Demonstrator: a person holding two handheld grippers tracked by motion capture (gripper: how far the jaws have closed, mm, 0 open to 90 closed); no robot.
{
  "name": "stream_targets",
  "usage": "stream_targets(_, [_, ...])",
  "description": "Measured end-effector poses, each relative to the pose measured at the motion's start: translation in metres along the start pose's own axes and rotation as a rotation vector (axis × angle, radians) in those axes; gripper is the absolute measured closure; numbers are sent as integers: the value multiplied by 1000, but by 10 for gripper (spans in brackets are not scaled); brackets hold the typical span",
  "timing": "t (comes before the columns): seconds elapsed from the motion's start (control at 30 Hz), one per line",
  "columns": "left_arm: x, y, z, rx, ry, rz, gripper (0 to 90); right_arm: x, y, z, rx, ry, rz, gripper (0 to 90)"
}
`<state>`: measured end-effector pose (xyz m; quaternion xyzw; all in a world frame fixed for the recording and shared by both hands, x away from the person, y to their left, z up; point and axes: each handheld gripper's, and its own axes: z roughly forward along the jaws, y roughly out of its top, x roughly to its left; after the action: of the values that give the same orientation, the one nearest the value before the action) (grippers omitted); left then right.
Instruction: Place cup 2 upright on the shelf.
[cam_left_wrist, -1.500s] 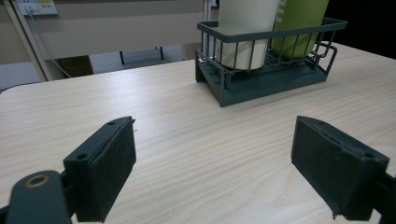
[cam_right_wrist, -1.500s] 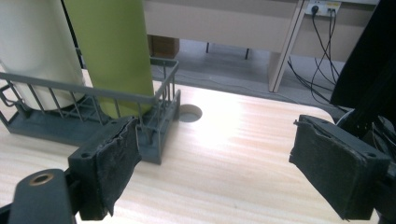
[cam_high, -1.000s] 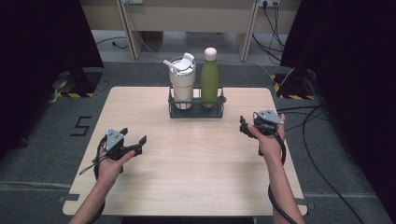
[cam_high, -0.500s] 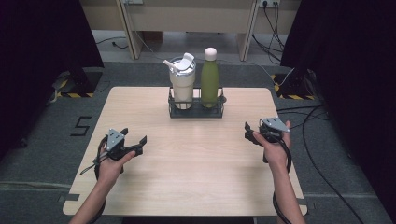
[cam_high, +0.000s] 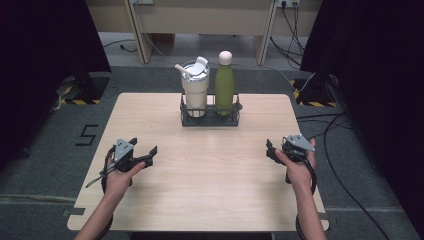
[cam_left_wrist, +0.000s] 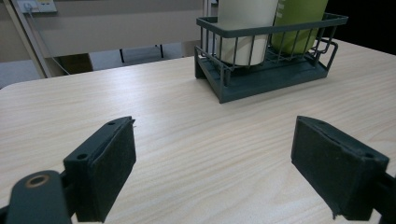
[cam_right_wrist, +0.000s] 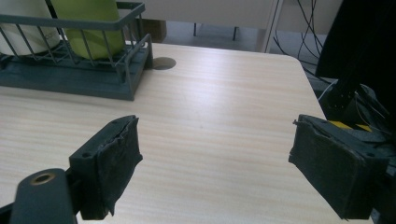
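High view: the right tool (cam_high: 272, 151) sits nearer the person and lower than a second ago; the left tool (cam_high: 145, 153) has kept its place. A "5" (cam_high: 88, 135) marks the floor left of the tabletop (cam_high: 210, 190). At the far middle, a rack (cam_high: 210, 118) holds a cup (cam_high: 195, 90) and a green bottle (cam_high: 224, 85).

Left gripper view: jaws wide apart, empty, above bare wood.

Right gripper view: jaws apart, holding nothing, rack far left.
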<state>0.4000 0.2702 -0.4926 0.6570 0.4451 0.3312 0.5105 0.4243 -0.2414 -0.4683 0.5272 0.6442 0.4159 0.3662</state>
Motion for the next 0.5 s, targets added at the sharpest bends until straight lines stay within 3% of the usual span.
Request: stream_targets(0.5, [1,-1,0,2,2,3,133,-11,-20,-8,8,-30,13,154])
